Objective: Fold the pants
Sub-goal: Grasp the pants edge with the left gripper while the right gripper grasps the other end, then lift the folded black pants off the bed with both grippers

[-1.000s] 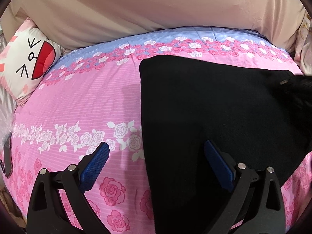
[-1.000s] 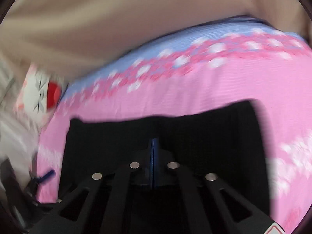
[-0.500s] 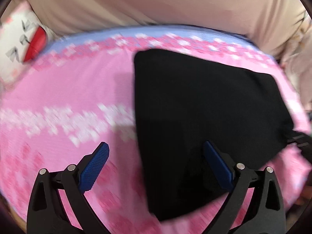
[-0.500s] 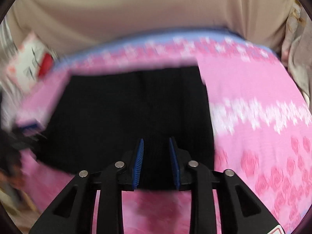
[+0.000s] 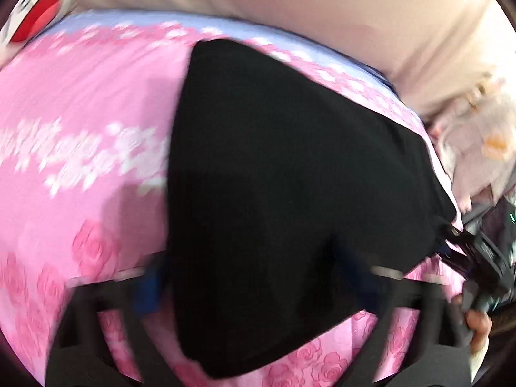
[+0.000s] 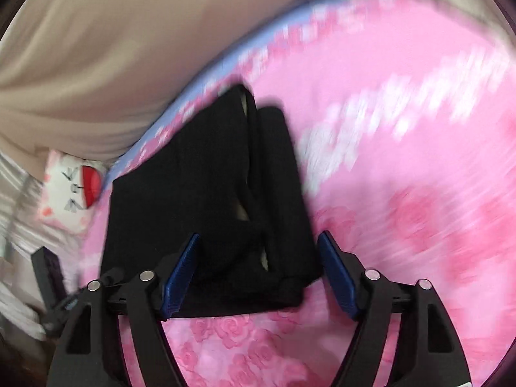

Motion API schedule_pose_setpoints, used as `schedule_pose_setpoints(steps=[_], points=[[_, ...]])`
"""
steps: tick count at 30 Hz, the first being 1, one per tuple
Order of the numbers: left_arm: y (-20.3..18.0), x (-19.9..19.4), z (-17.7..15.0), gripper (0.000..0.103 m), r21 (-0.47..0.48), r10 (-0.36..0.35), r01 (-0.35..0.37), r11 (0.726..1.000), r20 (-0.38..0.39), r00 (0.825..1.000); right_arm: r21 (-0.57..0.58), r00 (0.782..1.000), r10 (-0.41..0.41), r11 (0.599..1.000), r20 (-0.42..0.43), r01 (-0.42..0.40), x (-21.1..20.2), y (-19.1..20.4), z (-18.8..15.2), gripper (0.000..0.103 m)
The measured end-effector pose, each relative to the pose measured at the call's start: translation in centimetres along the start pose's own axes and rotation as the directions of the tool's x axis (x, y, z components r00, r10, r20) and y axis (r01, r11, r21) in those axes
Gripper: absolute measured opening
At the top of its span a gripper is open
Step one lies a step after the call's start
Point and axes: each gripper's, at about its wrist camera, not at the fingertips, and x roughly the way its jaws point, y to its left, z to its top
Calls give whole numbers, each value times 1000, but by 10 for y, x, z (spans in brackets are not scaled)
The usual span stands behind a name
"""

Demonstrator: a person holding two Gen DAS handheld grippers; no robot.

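Both tongs gape over soft folded black knit pants (image 6: 206, 213).
Left gripper (image 5: 254, 293) and right gripper (image 6: 258, 277), blue ribbed pads spread, hold nothing; pants lie near the far edge of the pink rose-print bedsheet (image 6: 403, 193).

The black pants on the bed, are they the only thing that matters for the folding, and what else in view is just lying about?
Part of the job:
- black pants, folded on the pink floral bedsheet
- right gripper, open, straddling the pants' near edge
- left gripper, blurred, apparently open

Just lying about:
- cartoon-face pillow
- beige headboard
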Motion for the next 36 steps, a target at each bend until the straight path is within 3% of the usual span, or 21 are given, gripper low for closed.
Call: schedule_pose_setpoints(steps=[1,3,6,8,9,10,11,12,13,15,18,20,23,26,27,29,30,31,33,35,36], points=[[-2,-5,3,36,18,-21,21,1000,-3,1000,-3,1000,13,1000,-2,-13,-2,5,1,40],[-7,-23,11,23,66,-13,12,998,18,1000,-53,998,55,997,18,-54,-21,27,3,34],[6,-57,15,20,59,-48,47,997,3,999,-126,993,116,985,4,-114,-54,55,-8,33],[20,-73,8,21,32,-79,80,996,-41,996,-136,993,113,984,-35,-117,-59,57,-23,34],[25,-73,1,24,25,-81,83,996,-68,994,-129,993,88,987,-77,-98,-51,51,-34,38],[32,-66,-7,31,20,-66,68,997,-109,992,-138,993,29,989,-115,-45,-41,44,-43,52],[38,-57,-14,35,22,-43,47,999,-137,990,-158,987,-83,986,-137,61,-26,34,-55,60],[42,-49,-22,51,22,-13,17,1000,-153,988,-152,994,-49,988,-99,34,-31,30,-59,67],[45,-48,-27,61,-8,15,-16,1000,-131,991,-125,995,-32,992,-91,21,-36,28,-57,70],[46,-61,-27,60,-50,7,-10,999,-73,997,-71,995,-13,997,-100,6,-44,27,-46,71],[40,-74,-14,98,-54,-17,17,998,-12,1000,-76,998,41,996,-50,-45,-52,31,-31,81],[39,-68,-6,98,-65,28,-27,998,11,1000,-83,997,32,996,-68,-38,-41,30,-26,81],[47,-42,-3,98,-96,34,-39,995,-53,998,-43,993,15,999,-117,-21,-20,26,-33,81],[47,-23,-9,98,-110,24,-36,993,-105,994,-39,993,60,997,-98,-64,-17,28,-41,84],[41,-22,-10,98,-76,57,-64,995,-83,995,-59,995,48,997,-84,-53,-16,32,-43,83],[32,-16,-9,98,-34,70,-74,997,-95,993,-92,997,25,995,-71,-31,-14,38,-44,68],[27,-19,-10,84,-27,62,-64,998,-89,994,-96,998,28,995,-60,-34,-17,40,-43,49],[23,-24,-11,61,-20,34,-36,999,-92,995,-85,997,52,995,-52,-56,-23,41,-41,41],[15,-42,-9,38,6,24,-24,1000,-61,998,-95,997,74,992,-36,-77,-38,42,-40,38],[21,-53,-8,34,-7,14,-15,1000,-37,999,-101,997,67,992,-45,-71,-37,40,-40,38],[28,-47,-8,44,-27,10,-11,1000,-58,998,-89,997,40,995,-61,-45,-27,33,-40,44]])
